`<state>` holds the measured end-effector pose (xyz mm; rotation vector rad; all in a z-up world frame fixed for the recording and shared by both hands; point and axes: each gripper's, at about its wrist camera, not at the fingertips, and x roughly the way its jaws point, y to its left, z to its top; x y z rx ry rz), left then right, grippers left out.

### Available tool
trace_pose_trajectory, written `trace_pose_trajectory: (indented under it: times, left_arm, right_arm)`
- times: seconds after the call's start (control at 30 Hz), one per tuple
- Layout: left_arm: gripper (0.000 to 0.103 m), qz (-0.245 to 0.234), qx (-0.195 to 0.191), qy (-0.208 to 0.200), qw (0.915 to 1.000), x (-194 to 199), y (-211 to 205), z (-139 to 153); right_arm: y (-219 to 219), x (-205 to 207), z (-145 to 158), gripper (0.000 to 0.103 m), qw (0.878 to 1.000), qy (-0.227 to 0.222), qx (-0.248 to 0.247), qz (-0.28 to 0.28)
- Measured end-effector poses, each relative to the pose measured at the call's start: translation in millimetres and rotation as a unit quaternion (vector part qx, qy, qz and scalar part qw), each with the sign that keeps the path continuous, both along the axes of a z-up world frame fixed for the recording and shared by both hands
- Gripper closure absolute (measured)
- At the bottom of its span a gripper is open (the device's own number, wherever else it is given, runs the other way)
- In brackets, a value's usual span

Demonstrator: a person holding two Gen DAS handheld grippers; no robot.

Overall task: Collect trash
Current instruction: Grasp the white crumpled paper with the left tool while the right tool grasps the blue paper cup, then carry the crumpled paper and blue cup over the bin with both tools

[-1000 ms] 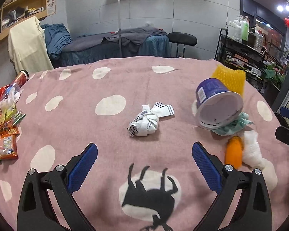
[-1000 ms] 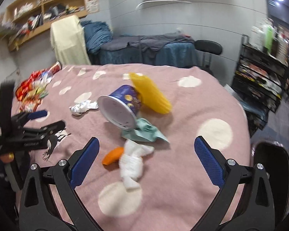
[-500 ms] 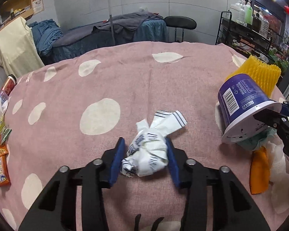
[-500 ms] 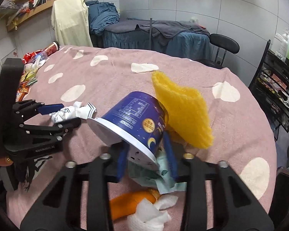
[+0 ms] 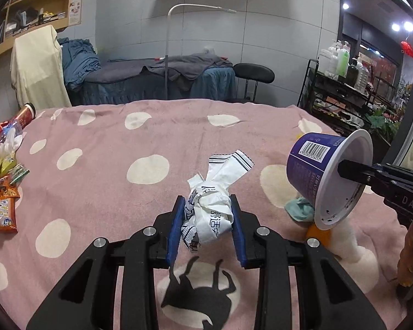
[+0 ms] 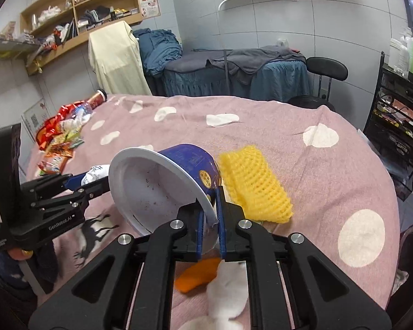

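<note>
Your left gripper (image 5: 206,217) pinches the crumpled wrapper (image 5: 210,209) between its pads; your right gripper (image 6: 209,214) clamps the blue cup (image 6: 168,184) by its rim wall. Tip the cup mouth toward the wrapper, then drop it in

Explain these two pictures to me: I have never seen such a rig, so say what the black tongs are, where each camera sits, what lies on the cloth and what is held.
No robot here: a person holds a two-finger grasping tool in each hand. A fisheye camera on each tool looks along its fingers, giving one picture each. The left tool is shut on a crumpled white wrapper. The right tool pinches the rim of a blue paper cup, which is tipped on its side. On the pink spotted cloth lie a yellow foam net, an orange peel, white tissue and, at the far left, snack packets.
</note>
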<state>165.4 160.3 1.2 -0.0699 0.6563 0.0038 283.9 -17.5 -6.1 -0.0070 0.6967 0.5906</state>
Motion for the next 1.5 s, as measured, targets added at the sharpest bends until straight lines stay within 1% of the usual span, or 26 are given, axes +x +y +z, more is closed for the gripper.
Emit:
trace_pose_trajectory:
  times: [0.13,0.33,0.57,0.8,0.9,1.2,1.33,1.5]
  left_arm:
    - [0.071,-0.012,-0.010,-0.017,0.9997,-19,-13,8]
    - [0.071,-0.024,-0.024,-0.028,0.9990,-41,-32,12]
    - [0.071,-0.048,-0.036,-0.028,0.9978,-57,-56,10]
    - [0.071,-0.089,-0.048,-0.027,0.9945,-57,-91,10]
    - [0.071,-0.111,-0.052,-0.024,0.9921,-54,-110,9]
    - [0.071,-0.165,-0.059,-0.016,0.9844,-46,-159,7]
    - [0.071,-0.192,-0.054,-0.014,0.9798,-42,-184,8]
    - [0.071,-0.220,-0.058,-0.009,0.9737,-38,-209,9]
  right_arm:
    - [-14,-24,8,0.093,1.000,-0.005,0.019,0.004]
    - [-39,-59,13,0.093,0.999,-0.011,0.036,0.001]
    - [-83,-85,12,0.093,0.997,-0.021,0.052,-0.043]
    - [-138,-101,10,0.093,0.992,-0.027,0.065,-0.108]
    - [-168,-106,6,0.093,0.986,-0.027,0.069,-0.147]
    - [-231,-111,-10,0.093,0.971,-0.024,0.064,-0.228]
    - [-258,-112,-18,0.093,0.961,-0.023,0.060,-0.269]
    - [-288,-108,-33,0.093,0.947,-0.005,0.049,-0.319]
